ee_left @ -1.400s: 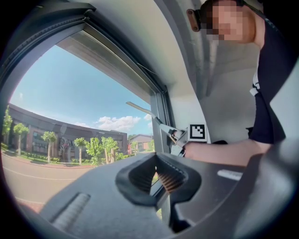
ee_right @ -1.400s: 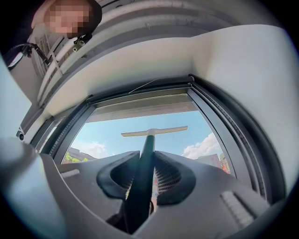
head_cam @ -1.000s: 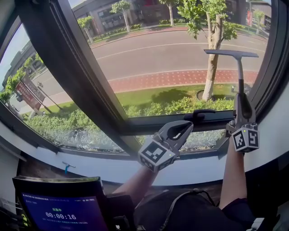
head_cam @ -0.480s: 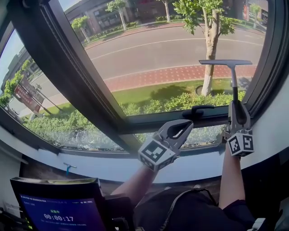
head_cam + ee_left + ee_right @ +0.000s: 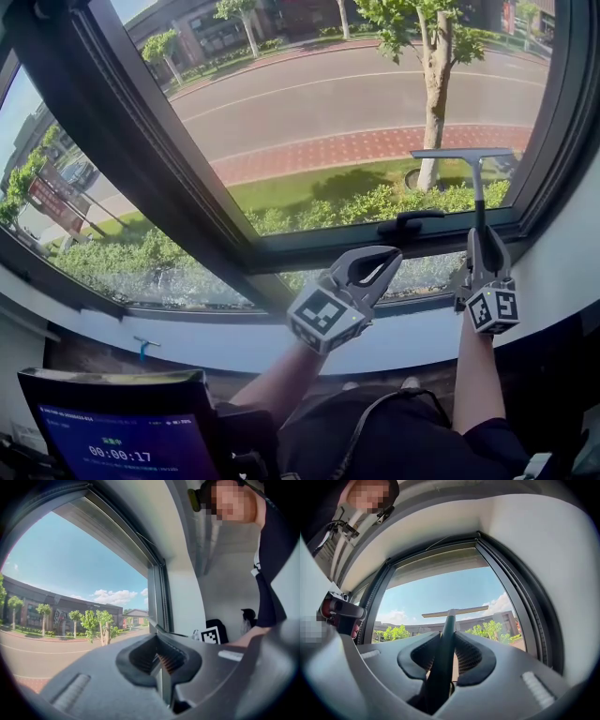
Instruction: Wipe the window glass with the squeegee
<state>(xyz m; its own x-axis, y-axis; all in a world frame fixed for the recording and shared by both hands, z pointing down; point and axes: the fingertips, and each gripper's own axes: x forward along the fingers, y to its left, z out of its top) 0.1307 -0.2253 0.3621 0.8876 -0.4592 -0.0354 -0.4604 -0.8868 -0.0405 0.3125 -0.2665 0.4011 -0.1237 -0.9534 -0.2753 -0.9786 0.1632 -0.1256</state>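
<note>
The right gripper [image 5: 479,242] is sitting at about 4 o'clock in the head view, its claw pinching the dark handle of the squeegee [image 5: 475,183] and pointing up toward 12 o'clock. The right gripper view is showing that handle clamped between the two ribbed pads, with the stem running straight up to the crossbar. The squeegee's blade is lying level across the lower right part of the window glass [image 5: 309,103], at roughly 2 o'clock from the gripper's marker cube [image 5: 493,309], in front of the grass strip and the tree trunk [image 5: 434,112] outside. Whether the blade is actually pressing on the pane cannot be told. The left gripper [image 5: 382,263] is hovering near the middle of the head view, angled toward 2 o'clock, its claw pressed together with nothing between the pads. It is sitting just below the black window handle [image 5: 411,223] on the lower frame [image 5: 309,248] and apart from it. At 7 o'clock a dark screen [image 5: 122,441] is displaying blue text.
</note>
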